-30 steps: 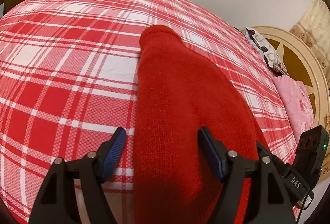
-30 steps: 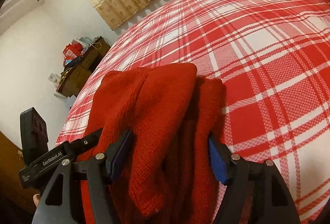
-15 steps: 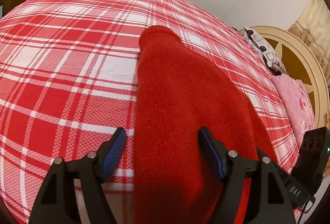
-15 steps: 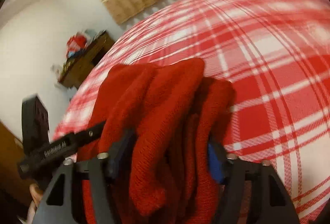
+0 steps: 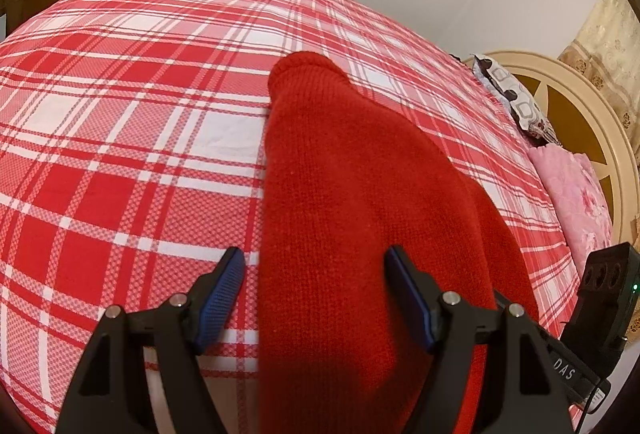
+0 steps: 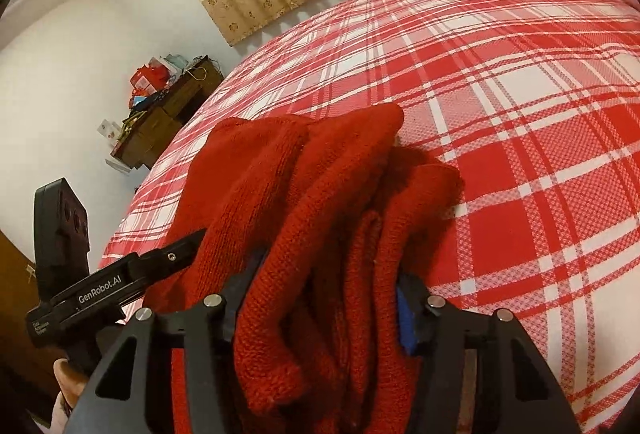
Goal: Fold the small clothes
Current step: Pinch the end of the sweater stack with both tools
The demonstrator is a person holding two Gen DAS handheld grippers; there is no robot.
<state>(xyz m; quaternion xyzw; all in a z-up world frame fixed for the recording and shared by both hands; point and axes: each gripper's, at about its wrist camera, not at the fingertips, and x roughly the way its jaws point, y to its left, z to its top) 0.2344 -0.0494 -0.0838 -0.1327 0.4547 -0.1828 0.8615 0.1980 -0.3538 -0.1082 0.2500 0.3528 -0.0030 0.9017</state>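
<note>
A red knit sweater (image 5: 352,194) lies stretched along the red plaid bed (image 5: 120,154), its narrow end pointing away. My left gripper (image 5: 316,258) hovers open over its near part: one pad stands above the sheet, the other above the knit, and neither presses. In the right wrist view the sweater (image 6: 320,194) is bunched into thick folds. My right gripper (image 6: 328,274) is shut on that bundle, both pads pressed into the wool. The left gripper's body (image 6: 100,282) shows at the left side of the sweater.
A wooden desk (image 6: 168,122) with clutter stands past the bed's far corner. A patterned pillow (image 5: 512,98), a pink quilt (image 5: 576,194) and a round headboard (image 5: 592,122) sit at the bed's head. A hand (image 6: 64,374) holds the left gripper.
The right gripper's jaws came together on the bunched sweater, and the folds stand higher between them. The left gripper and the stretched part of the sweater stayed put.
</note>
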